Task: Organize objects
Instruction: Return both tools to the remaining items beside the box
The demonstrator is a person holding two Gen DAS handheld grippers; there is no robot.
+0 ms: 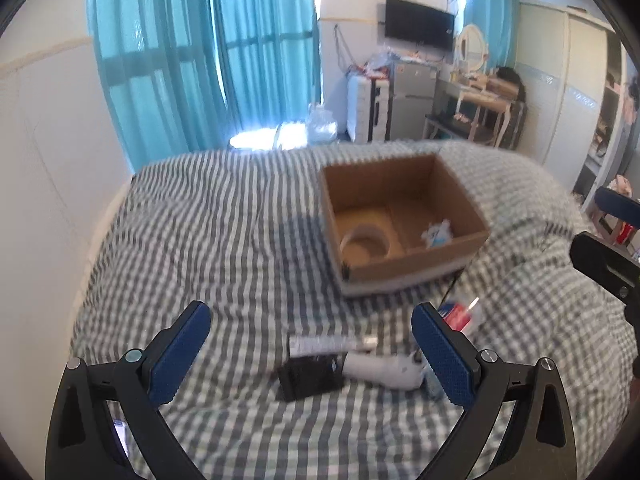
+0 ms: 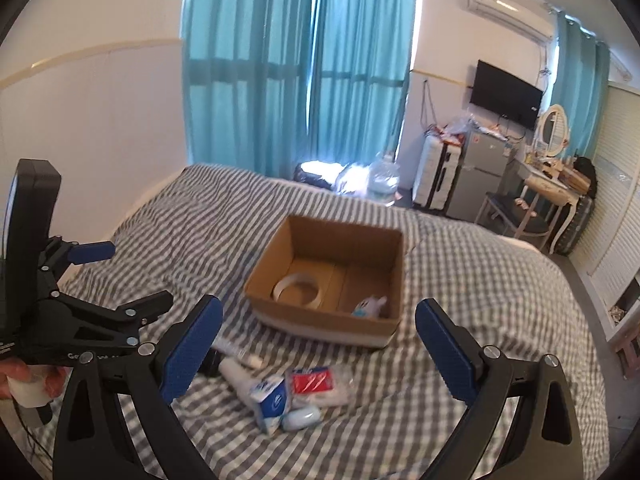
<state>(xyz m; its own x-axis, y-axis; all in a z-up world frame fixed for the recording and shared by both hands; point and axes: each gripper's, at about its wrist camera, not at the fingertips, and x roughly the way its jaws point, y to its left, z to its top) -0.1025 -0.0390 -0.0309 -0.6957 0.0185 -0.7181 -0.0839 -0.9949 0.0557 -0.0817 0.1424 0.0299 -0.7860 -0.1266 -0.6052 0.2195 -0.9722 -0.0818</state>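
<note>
Mid-sorting: cardboard box (image 2: 326,280) held 2 items. Left gripper (image 1: 310,346) and right gripper (image 2: 318,342) both gaped wide, empty. Next likely: close on white tube (image 1: 380,368).

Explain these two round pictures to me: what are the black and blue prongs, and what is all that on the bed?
No robot here: a person holds a two-finger tool in each hand, each carrying a wide-angle camera that looks along its fingers. One picture is from the left gripper, the other from the right gripper. Both are open and hold nothing. On the striped bed stands an open cardboard box with a tape roll and a small packet inside. In front lies a pile of small items: tubes, pouches, a blue-white carton.
</note>
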